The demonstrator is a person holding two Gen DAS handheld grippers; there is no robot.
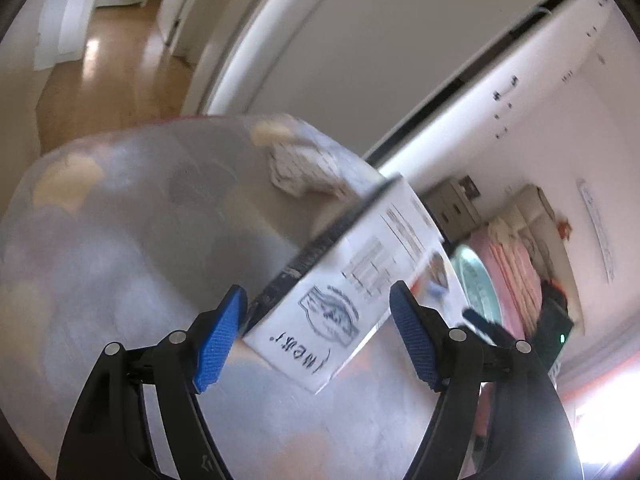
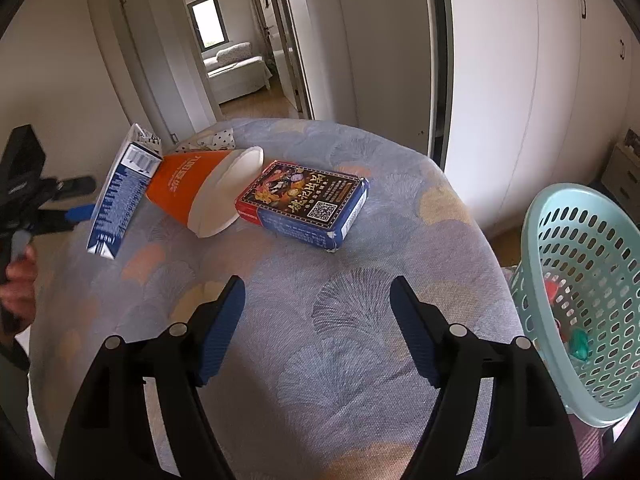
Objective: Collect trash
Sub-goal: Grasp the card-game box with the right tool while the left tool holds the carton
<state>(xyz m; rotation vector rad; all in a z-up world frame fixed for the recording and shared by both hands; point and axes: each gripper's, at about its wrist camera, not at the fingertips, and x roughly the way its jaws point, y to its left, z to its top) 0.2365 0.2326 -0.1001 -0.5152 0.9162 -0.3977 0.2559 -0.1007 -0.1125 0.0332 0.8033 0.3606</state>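
My left gripper (image 1: 316, 340) holds a white and blue milk carton (image 1: 344, 280) between its blue pads, lifted off the table; the carton also shows in the right wrist view (image 2: 120, 192), tilted at the table's left edge, with the left gripper (image 2: 76, 208) behind it. An orange and white paper cup (image 2: 204, 192) lies on its side beside the carton. A dark printed box (image 2: 308, 204) lies flat right of the cup. Crumpled paper (image 2: 208, 142) lies at the far edge. My right gripper (image 2: 318, 328) is open and empty above the near tablecloth (image 2: 360, 300).
A teal perforated basket (image 2: 584, 280) stands off the table's right edge, with small items inside. White wardrobe doors (image 2: 520, 80) rise behind it. An open doorway (image 2: 236, 40) leads to another room. A pink bed (image 1: 516, 264) shows in the left wrist view.
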